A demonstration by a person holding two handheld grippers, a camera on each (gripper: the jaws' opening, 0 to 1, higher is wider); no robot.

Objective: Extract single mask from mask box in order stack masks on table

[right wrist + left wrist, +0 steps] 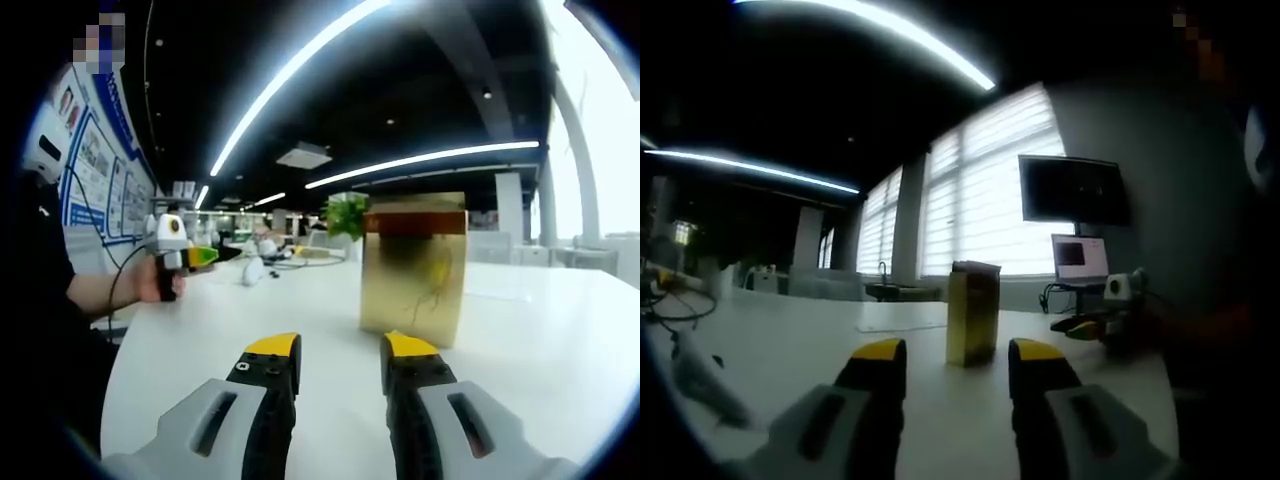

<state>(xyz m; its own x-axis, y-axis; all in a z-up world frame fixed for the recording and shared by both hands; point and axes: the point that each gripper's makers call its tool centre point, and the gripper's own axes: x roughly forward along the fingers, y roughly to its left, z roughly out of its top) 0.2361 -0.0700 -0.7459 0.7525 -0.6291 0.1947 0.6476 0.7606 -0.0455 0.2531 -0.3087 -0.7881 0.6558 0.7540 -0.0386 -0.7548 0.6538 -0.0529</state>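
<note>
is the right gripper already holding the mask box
No, the right gripper is open and empty, with the mask box standing upright on the table just beyond it.

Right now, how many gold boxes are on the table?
1. The mask box stands upright on the white table, just beyond the right gripper. The left gripper view shows the same box from farther away. Others could be out of view.

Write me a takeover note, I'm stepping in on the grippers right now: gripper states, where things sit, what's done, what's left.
Left gripper: open, empty, low over the table, aimed at the mask box.
Right gripper: open, empty, close in front of the box.
Box stands upright on the white table.
Done: no mask seen out or stacked.
Left: pull single masks from the box and stack them on the table.
</note>
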